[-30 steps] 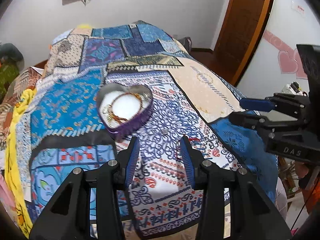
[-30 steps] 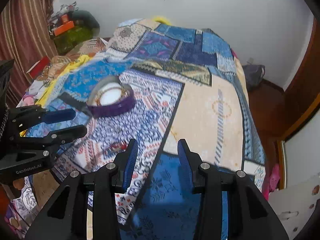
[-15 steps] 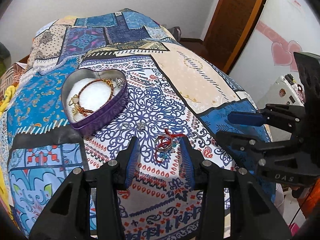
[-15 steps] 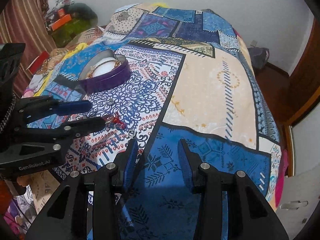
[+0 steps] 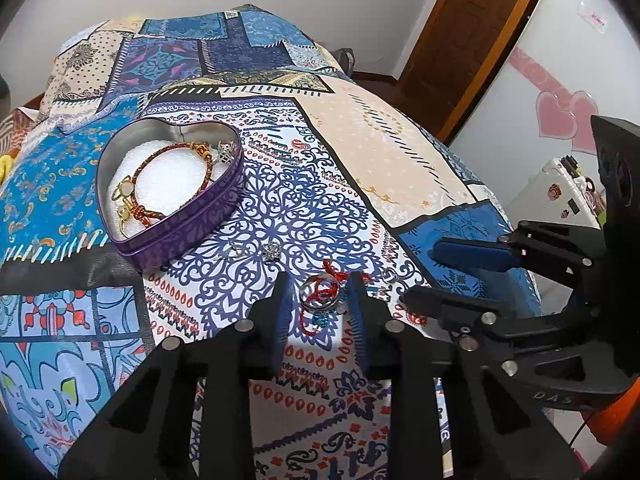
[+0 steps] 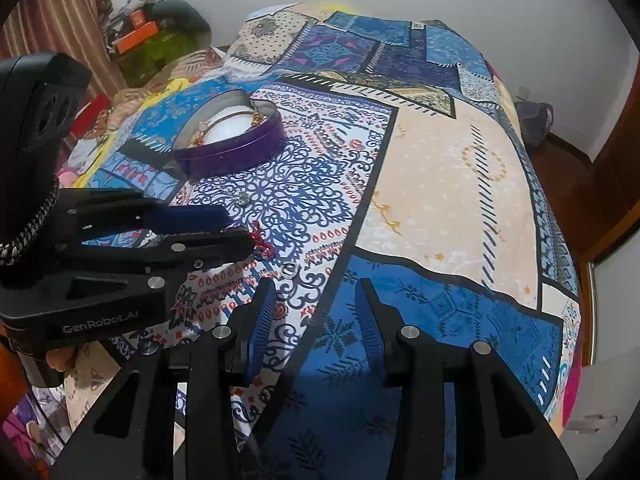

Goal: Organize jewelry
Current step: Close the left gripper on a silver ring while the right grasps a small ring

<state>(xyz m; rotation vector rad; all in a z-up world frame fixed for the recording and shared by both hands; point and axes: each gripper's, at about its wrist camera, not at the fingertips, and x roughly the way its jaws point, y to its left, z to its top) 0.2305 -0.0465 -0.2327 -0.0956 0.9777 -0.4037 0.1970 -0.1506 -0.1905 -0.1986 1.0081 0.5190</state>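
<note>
A purple heart-shaped tin (image 5: 188,236) (image 6: 240,152) stands on the patterned bedspread and holds a red braided bracelet (image 5: 172,184) and gold pieces. A silver ring tied with red thread (image 5: 320,294) lies on the bedspread between the open fingers of my left gripper (image 5: 320,304), close above it. A small silver charm (image 5: 271,251) and a thin ring (image 5: 389,275) (image 6: 289,269) lie nearby. My right gripper (image 6: 316,312) is open and empty, hovering to the right over the blue patch. In the right wrist view the left gripper (image 6: 224,232) hides most of the red-thread ring.
The bedspread (image 5: 360,140) covers a bed that drops off at the right edge. A wooden door (image 5: 472,32) and a white wall with pink hearts stand beyond it. Cluttered items (image 6: 152,36) sit by the curtain at the far left.
Both grippers have moved forward and down toward the bed. The red-thread ring has come into view and now lies between my left fingers. Both grippers stay open.
</note>
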